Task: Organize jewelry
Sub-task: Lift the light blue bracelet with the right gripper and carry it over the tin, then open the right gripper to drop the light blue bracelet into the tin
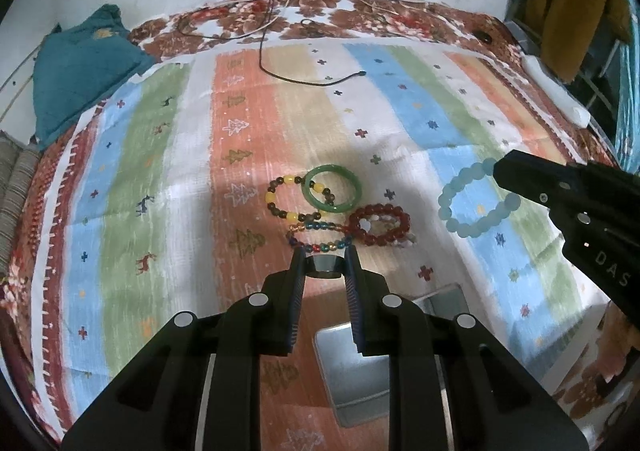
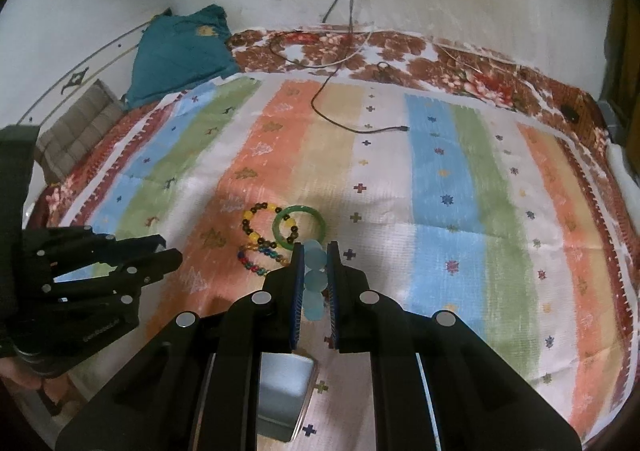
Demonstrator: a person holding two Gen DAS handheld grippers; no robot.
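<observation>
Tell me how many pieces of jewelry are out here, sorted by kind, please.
Beaded bracelets: 4 (light blue in the right claw, dark red, yellow-and-brown, multicolour)
Solid bangles: 2 (green on the cloth, a silvery band in the left claw)
Total: 6

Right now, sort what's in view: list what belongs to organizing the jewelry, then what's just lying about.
Belongs:
light blue bead bracelet, in right gripper
silver ring, in left gripper
green jade bangle
yellow-and-brown bead bracelet
dark red bead bracelet
metal tin

Lying about:
black charging cable
teal cloth
</observation>
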